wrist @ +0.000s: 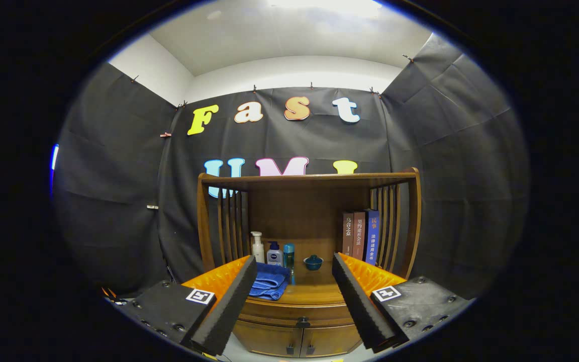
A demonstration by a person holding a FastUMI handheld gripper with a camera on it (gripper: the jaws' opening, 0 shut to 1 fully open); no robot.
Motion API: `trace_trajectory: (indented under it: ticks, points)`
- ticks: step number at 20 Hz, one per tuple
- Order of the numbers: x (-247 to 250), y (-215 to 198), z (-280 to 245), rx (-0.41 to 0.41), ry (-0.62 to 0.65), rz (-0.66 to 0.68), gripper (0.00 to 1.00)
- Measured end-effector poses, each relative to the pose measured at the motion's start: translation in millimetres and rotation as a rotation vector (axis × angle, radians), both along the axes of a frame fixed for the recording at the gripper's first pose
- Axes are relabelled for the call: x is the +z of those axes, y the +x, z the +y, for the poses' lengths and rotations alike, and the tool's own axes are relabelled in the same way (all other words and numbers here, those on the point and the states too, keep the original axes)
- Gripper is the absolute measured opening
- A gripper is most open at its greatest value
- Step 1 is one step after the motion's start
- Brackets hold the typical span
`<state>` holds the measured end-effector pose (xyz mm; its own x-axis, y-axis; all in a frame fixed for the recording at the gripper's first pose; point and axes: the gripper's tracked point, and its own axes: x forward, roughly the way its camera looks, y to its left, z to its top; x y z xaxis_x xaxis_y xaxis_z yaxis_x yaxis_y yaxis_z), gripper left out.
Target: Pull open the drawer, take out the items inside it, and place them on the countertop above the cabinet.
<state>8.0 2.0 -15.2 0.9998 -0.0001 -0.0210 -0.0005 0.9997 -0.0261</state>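
Two fingers of the gripper (294,301) were spread wide and held nothing, lined up with the shut drawer (297,312) to pull its knob (302,322).

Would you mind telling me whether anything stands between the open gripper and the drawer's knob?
Nothing visible does. The gripper is open and holds nothing, and the drawer knob lies just ahead between its fingers. The blue towel rests higher up, on the countertop.

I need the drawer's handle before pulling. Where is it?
Gripper view: the drawer knob sits mid-front below the countertop, between the open gripper fingers.
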Motion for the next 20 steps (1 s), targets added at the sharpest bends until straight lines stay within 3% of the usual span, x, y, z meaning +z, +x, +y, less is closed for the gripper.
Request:
trace_trajectory:
  ticks: [10,20]
  points:
    - [-61.7,26.0,-16.1,-0.019,0.017,0.072,0.98]
    - [-170.8,64.2,-31.8,-0.039,0.038,0.212,0.99]
